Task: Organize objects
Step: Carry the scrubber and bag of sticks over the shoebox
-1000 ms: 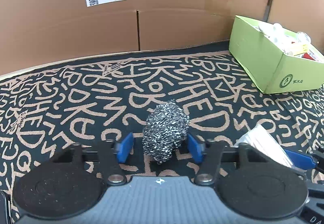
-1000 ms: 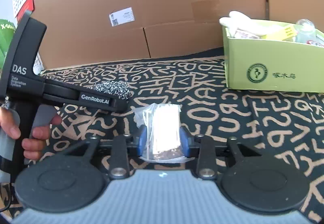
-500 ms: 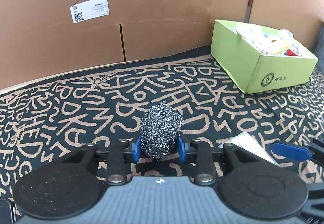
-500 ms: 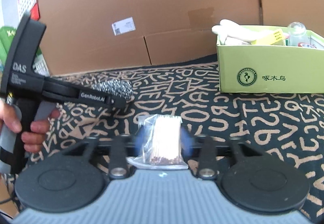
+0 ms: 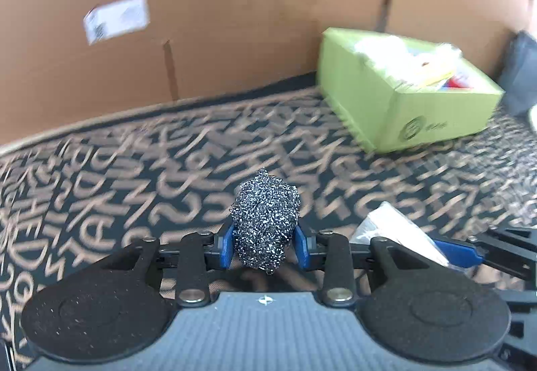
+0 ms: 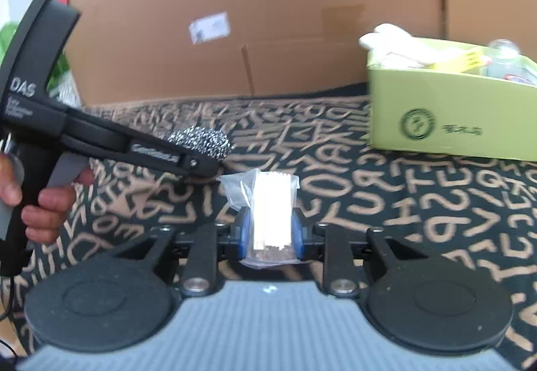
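- The left gripper [image 5: 263, 245] is closed on a steel scourer [image 5: 265, 220]; the blue pads [image 5: 224, 248] press on both sides of the ball. It closed in over the past second, and its jaws have held the same width for the last half second.
- The scourer is lifted clear of the patterned cloth [image 5: 134, 183], as the right wrist view shows.
- The right gripper [image 6: 270, 231] is clamped on a clear bag of sticks [image 6: 270, 210]. Its jaws have just been closing, with the bag between them.
- The bag stands upright between the pads and projects forward past them.
- In the right wrist view, a hand [image 6: 40, 206] holds the left gripper by its handle, and the scourer sits just above and left of the bag.
- A green box [image 6: 446, 122] stands on the cloth at the right, well apart from both grippers. It holds white items and a clear jar [image 6: 503, 59].
- Cardboard walls [image 5: 235, 18] enclose the back of the desk; a white label [image 5: 115, 17] is stuck on one.
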{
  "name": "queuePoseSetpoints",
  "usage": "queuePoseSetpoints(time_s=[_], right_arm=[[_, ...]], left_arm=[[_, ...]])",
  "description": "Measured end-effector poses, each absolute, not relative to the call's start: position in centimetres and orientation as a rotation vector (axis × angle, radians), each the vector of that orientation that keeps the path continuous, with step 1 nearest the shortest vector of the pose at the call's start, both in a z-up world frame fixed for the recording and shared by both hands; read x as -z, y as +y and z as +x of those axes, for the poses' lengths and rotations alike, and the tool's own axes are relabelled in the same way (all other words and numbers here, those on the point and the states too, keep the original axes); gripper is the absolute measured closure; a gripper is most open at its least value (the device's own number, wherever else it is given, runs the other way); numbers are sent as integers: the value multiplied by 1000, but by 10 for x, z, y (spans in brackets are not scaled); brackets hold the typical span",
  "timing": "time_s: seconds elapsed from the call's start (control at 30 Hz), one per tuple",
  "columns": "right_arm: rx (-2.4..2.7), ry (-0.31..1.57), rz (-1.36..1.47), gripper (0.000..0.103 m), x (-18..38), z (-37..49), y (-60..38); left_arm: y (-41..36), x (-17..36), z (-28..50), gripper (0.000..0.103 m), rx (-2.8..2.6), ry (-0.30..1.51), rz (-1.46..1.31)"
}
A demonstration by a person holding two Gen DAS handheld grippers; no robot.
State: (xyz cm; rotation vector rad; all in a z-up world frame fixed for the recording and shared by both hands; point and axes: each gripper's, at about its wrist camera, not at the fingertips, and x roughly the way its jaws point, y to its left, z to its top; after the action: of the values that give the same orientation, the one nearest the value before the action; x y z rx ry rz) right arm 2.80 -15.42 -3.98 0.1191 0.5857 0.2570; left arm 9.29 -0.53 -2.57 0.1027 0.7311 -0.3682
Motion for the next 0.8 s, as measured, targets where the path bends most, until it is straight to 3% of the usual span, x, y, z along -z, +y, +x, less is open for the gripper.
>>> queuePoseSetpoints(time_s=[0.43, 0.8], right_arm=[[115, 301, 100, 78, -32, 20, -270], [333, 272, 40, 76, -26, 115, -354]], left_arm=[[-119, -61, 121, 66, 623, 555, 118], [-204, -53, 194, 62, 610, 543, 163]])
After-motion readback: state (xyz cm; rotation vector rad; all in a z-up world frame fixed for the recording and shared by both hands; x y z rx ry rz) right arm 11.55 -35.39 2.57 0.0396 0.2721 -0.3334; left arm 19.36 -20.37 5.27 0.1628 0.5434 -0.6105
